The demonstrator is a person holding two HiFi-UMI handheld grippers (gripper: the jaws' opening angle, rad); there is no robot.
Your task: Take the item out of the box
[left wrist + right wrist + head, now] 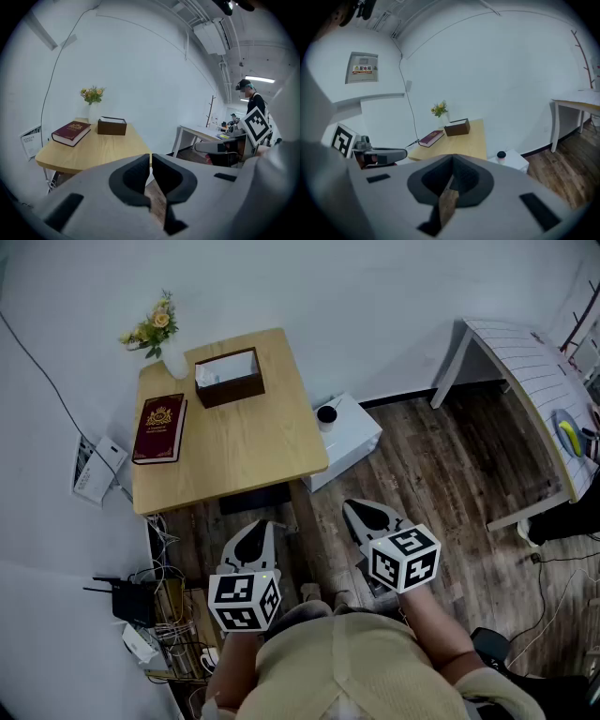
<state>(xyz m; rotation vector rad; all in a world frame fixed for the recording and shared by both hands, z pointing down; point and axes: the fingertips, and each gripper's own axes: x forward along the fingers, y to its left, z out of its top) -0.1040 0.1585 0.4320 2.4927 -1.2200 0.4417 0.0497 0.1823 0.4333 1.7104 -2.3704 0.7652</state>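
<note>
We hold both grippers low in front of us, well short of the counter [246, 454]: the left gripper [151, 159] has its jaws pressed together on nothing, and the right gripper [451, 163] is likewise closed and empty. The item [210, 372] lies inside the open-topped dark box [236, 388] at the counter's far end, near the flowers [156, 324] and the red book [159, 427]. It shows as something white, bunched toward one end of the box; what it is we cannot tell. We judge it light and soft, quick to crumple, so we would pinch its raised edge gently from above, steadying the light box lest it lift too
</note>
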